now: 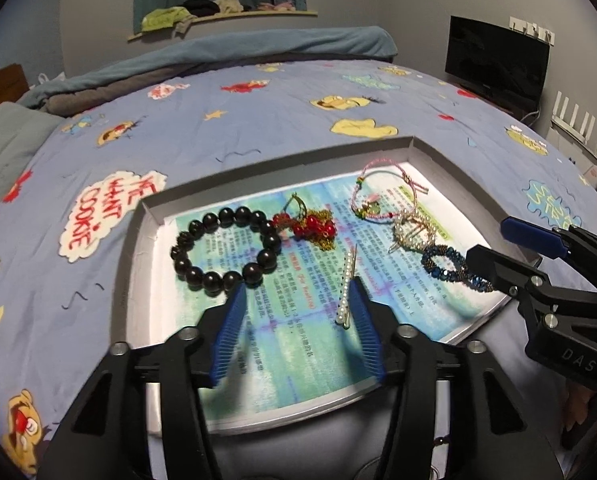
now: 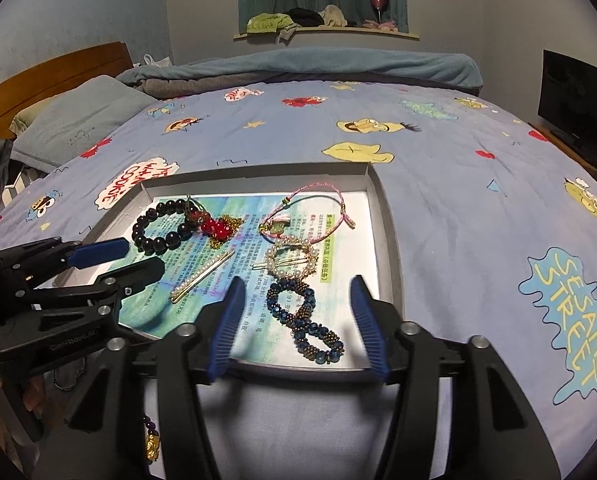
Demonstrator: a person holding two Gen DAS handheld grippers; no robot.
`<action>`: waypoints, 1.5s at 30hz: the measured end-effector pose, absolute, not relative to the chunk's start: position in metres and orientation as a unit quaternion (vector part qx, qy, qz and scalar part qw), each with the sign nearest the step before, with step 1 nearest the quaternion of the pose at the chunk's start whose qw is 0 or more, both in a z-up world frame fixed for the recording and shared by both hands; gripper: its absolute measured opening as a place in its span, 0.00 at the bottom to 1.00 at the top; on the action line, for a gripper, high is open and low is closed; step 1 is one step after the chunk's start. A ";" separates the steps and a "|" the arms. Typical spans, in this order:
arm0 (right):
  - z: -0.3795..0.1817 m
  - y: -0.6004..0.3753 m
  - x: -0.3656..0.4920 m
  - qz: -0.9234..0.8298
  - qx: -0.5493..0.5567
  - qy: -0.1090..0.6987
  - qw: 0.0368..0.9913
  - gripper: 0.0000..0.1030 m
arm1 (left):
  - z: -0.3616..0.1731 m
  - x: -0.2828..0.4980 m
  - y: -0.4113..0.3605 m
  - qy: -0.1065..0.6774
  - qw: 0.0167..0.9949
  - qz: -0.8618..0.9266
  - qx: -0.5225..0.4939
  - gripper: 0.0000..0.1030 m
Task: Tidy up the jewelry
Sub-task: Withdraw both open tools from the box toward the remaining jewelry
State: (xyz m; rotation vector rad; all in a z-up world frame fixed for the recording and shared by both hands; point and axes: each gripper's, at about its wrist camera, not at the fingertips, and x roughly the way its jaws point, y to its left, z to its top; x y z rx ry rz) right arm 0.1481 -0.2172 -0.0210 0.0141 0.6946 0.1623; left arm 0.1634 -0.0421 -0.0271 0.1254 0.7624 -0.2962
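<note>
A shallow grey box lid lined with printed paper lies on the bed. In it lie a black bead bracelet, a red bead charm, a pearl hair clip, a pink cord bracelet, a round pearl clip and a blue bead bracelet. My left gripper is open above the pearl hair clip. My right gripper is open above the blue bracelet.
The bed has a blue cartoon-print sheet, with a pillow and rolled blanket at the far side. A black monitor stands on the right. A small gold and purple bead charm hangs low at left.
</note>
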 end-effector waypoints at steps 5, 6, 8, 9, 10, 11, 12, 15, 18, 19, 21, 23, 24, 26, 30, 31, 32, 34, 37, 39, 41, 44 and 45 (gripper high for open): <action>-0.011 -0.221 0.142 0.077 0.014 0.328 0.941 0.83 | -0.013 0.154 -0.032 0.358 0.923 -0.130 0.054 0.73; -0.007 -0.222 0.139 0.076 0.016 0.324 0.943 0.86 | -0.009 0.150 -0.028 0.354 0.926 -0.124 0.050 0.79; 0.000 -0.224 0.133 0.073 0.019 0.315 0.946 0.93 | 0.000 0.142 -0.020 0.344 0.932 -0.109 0.041 0.84; 0.003 -0.225 0.130 0.070 0.020 0.313 0.947 0.95 | 0.006 0.136 -0.013 0.336 0.936 -0.097 0.034 0.87; 0.006 -0.226 0.127 0.068 0.022 0.313 0.947 0.95 | 0.010 0.132 -0.010 0.331 0.939 -0.091 0.028 0.88; 0.009 -0.226 0.124 0.069 0.024 0.315 0.946 0.95 | 0.017 0.126 -0.005 0.326 0.941 -0.084 0.023 0.89; 0.014 -0.227 0.121 0.068 0.028 0.318 0.945 0.95 | 0.024 0.120 0.000 0.320 0.944 -0.080 0.019 0.89; 0.029 -0.231 0.110 0.072 0.043 0.311 0.947 0.95 | 0.043 0.105 0.009 0.309 0.948 -0.069 0.022 0.90; 0.049 -0.237 0.095 0.070 0.052 0.298 0.950 0.95 | 0.062 0.087 0.020 0.299 0.952 -0.063 0.018 0.91; 0.055 -0.238 0.089 0.070 0.052 0.294 0.952 0.95 | 0.070 0.080 0.025 0.295 0.953 -0.062 0.013 0.91; 0.064 -0.240 0.079 0.067 0.051 0.290 0.953 0.95 | 0.079 0.068 0.033 0.294 0.954 -0.062 0.006 0.92; 0.071 -0.241 0.070 0.067 0.048 0.290 0.954 0.95 | 0.085 0.058 0.040 0.295 0.954 -0.060 0.006 0.92; 0.073 -0.242 0.066 0.067 0.046 0.290 0.954 0.95 | 0.087 0.051 0.043 0.296 0.954 -0.057 0.008 0.92; 0.077 -0.241 0.058 0.067 0.040 0.289 0.954 0.95 | 0.088 0.041 0.048 0.296 0.953 -0.055 0.013 0.92; 0.080 -0.238 0.041 0.067 0.032 0.283 0.956 0.95 | 0.083 0.020 0.060 0.302 0.952 -0.045 0.022 0.92; 0.080 -0.237 0.038 0.067 0.031 0.282 0.957 0.95 | 0.081 0.017 0.064 0.302 0.952 -0.043 0.019 0.92; 0.078 -0.236 0.034 0.067 0.030 0.282 0.957 0.95 | 0.078 0.013 0.069 0.303 0.952 -0.041 0.012 0.92; 0.076 -0.234 0.031 0.070 0.028 0.284 0.956 0.95 | 0.071 0.007 0.077 0.309 0.950 -0.041 -0.005 0.92; 0.070 -0.228 0.023 0.073 0.023 0.285 0.955 0.95 | 0.057 0.002 0.083 0.321 0.946 -0.041 -0.018 0.92; 0.064 -0.224 0.019 0.076 0.022 0.284 0.956 0.95 | 0.047 0.000 0.084 0.326 0.944 -0.042 -0.022 0.92; 0.056 -0.219 0.017 0.079 0.020 0.286 0.955 0.95 | 0.036 -0.001 0.084 0.334 0.941 -0.043 -0.021 0.92; 0.041 -0.209 0.017 0.084 0.009 0.295 0.952 0.95 | 0.019 0.001 0.082 0.344 0.938 -0.041 -0.016 0.92; 0.036 -0.206 0.017 0.085 0.005 0.298 0.951 0.95 | 0.014 0.002 0.082 0.347 0.937 -0.042 -0.016 0.92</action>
